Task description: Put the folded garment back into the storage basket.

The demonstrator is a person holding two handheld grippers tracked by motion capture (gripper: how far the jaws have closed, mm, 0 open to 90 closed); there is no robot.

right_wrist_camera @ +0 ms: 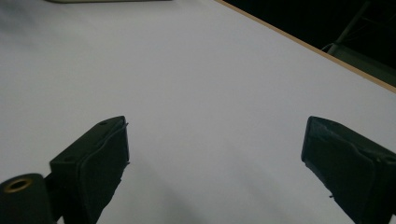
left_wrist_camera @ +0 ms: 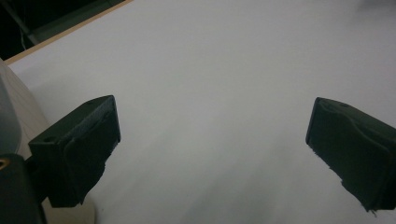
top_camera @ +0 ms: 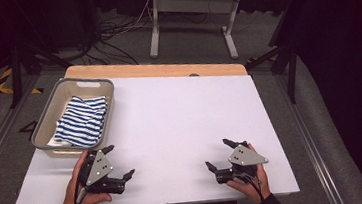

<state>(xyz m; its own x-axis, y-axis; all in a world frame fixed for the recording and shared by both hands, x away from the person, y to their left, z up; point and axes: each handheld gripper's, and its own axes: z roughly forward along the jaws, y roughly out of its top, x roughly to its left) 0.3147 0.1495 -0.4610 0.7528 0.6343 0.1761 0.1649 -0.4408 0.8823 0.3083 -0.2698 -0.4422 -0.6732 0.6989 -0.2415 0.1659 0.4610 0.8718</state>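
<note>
Both tools are wide open and hold nothing. The left tool [top_camera: 119, 162] sits just beside the bin [top_camera: 45, 126]; the right tool [top_camera: 219, 153] is well apart from it. A striped cloth [top_camera: 81, 120] lies folded inside the bin. The left tool could bump the bin's wall and push it, or the cloth could come unfolded when pulled.

Left gripper [top_camera: 120, 161] held low at the near left, jaws spread wide, nothing between them, pointing forward and inward. Right gripper [top_camera: 218, 153] held low at the near right, jaws likewise wide apart and empty. Each hand grips its tool from behind.
</note>
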